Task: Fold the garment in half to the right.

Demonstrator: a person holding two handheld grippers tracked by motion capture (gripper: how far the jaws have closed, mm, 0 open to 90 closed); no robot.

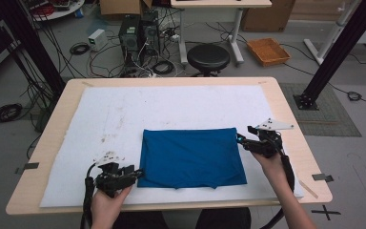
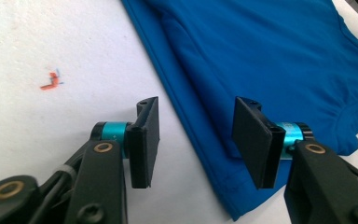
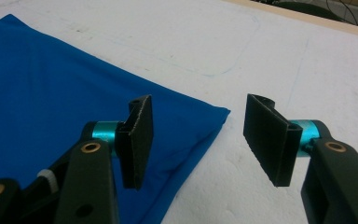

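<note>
A blue folded garment (image 1: 190,157) lies flat on the white mat (image 1: 124,114). My left gripper (image 1: 136,172) is low at the garment's near left corner. In the left gripper view the blue fabric (image 2: 270,56) has its folded edge running between the jaws of that gripper (image 2: 196,140); one pad is over the mat, the other over the cloth, and neither presses on it. My right gripper (image 1: 244,138) is at the far right corner. In the right gripper view a corner of the cloth (image 3: 42,93) reaches into the gap of that open gripper (image 3: 198,140), untouched.
The mat covers most of the wooden table (image 1: 286,109). A small orange scrap (image 2: 51,81) lies on the mat left of the garment. Beyond the table's far edge stand a black stool (image 1: 208,57), an orange tray (image 1: 268,51) and a black frame post (image 1: 333,52).
</note>
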